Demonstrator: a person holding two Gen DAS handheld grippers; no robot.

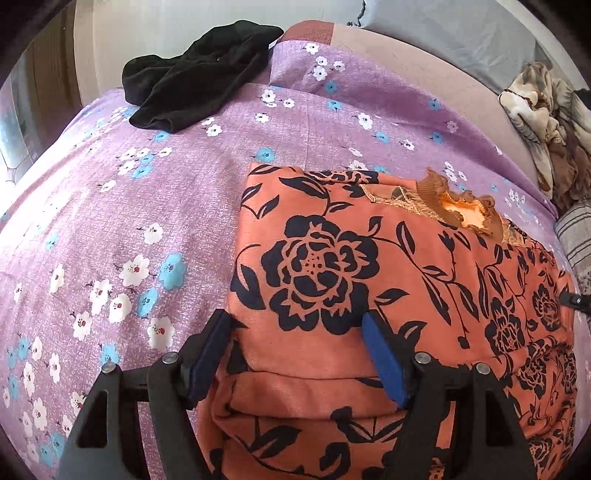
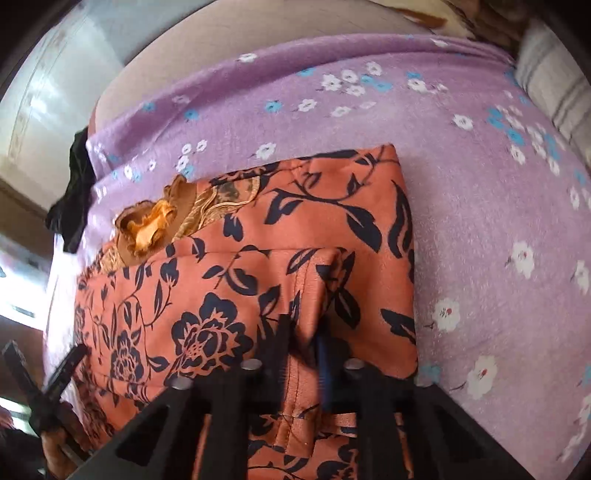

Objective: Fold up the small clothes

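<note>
An orange garment with a dark floral print lies partly folded on the purple flowered bedsheet, its frilled collar at the far side. My left gripper is open, its blue-padded fingers straddling a folded edge of the garment. In the right wrist view the same garment fills the middle, and my right gripper is shut on a raised fold of its fabric. The left gripper's tool shows at the lower left edge there.
A black garment lies crumpled at the bed's far left. A heap of beige and brown clothes sits at the far right beside a striped cloth. A grey pillow lies at the back.
</note>
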